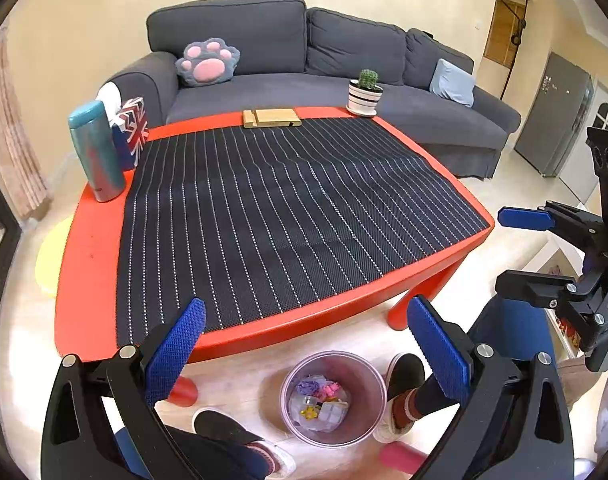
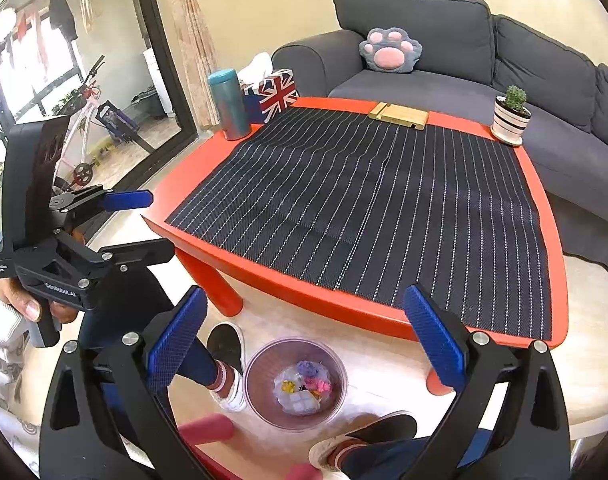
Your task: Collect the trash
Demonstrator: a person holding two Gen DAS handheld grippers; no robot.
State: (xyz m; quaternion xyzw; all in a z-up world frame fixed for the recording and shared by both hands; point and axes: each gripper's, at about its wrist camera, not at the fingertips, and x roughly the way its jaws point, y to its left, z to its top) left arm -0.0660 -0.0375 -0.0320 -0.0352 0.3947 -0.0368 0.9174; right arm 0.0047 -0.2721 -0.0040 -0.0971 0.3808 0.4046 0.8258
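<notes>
We take the red table (image 1: 88, 264) as our landmark. Its striped mat (image 1: 288, 208) lies bare of litter, and only household things stand along the table's far edge: a teal flask (image 1: 96, 152) and a flag-printed tissue box (image 1: 134, 130) at the far left corner, a wooden stand (image 1: 272, 117) at the middle of the far side, a potted cactus (image 1: 365, 94) at the far right corner. The trash (image 2: 304, 390), small crumpled wrappers and bits of plastic, sits in the clear bin (image 1: 369, 384) on the floor just in front of the table's near edge, between the person's shoes. We hold both tools above that bin: the left gripper (image 1: 304, 348) has its blue pads spread wide with nothing between them, and the right gripper (image 2: 304, 344) is likewise spread and empty. Judging from this, we think the collecting is essentially finished; no loose trash shows on the table or on the floor around it, though parts of the floor behind the table are hidden from us.
</notes>
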